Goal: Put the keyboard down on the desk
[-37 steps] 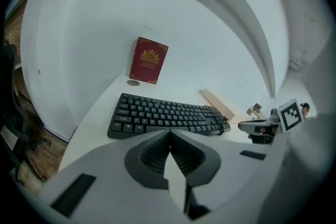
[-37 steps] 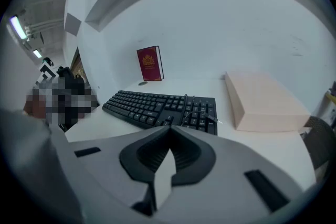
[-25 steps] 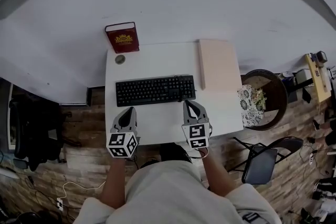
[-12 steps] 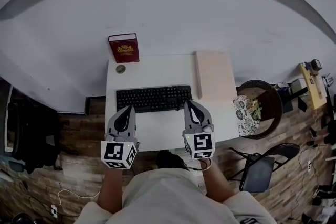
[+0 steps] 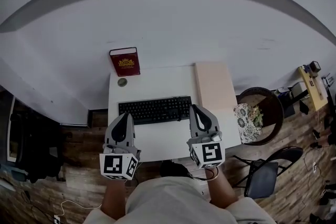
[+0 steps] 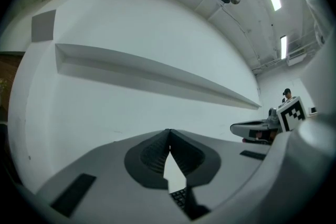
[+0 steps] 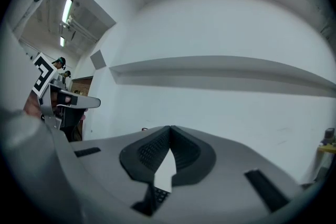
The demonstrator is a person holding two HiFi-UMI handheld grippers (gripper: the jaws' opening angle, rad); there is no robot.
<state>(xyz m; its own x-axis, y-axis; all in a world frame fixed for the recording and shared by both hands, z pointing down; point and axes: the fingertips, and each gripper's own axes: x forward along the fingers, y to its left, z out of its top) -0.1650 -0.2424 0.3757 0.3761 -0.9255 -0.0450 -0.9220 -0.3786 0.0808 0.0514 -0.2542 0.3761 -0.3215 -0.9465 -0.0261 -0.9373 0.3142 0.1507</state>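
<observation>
A black keyboard (image 5: pixel 154 109) lies flat across the middle of the white desk (image 5: pixel 160 136). My left gripper (image 5: pixel 122 116) hovers just in front of its left end, jaws shut with nothing between them. My right gripper (image 5: pixel 196 109) sits by the keyboard's right end, also shut and empty. In the left gripper view the closed tips (image 6: pixel 168 134) point up toward the white wall, with a sliver of keyboard keys (image 6: pixel 180 197) showing below. The right gripper view shows the closed tips (image 7: pixel 170 129) and a few keys (image 7: pixel 159 195) beneath them.
A red book (image 5: pixel 125 62) stands at the desk's back left with a small round object (image 5: pixel 122 82) beside it. A pale board (image 5: pixel 213 87) lies on the right side. A round side table (image 5: pixel 265 107) and a folding chair (image 5: pixel 262 178) stand to the right.
Both grippers have drawn back toward the person and away from the keyboard, tilting upward. The keyboard has stayed put on the desk.
</observation>
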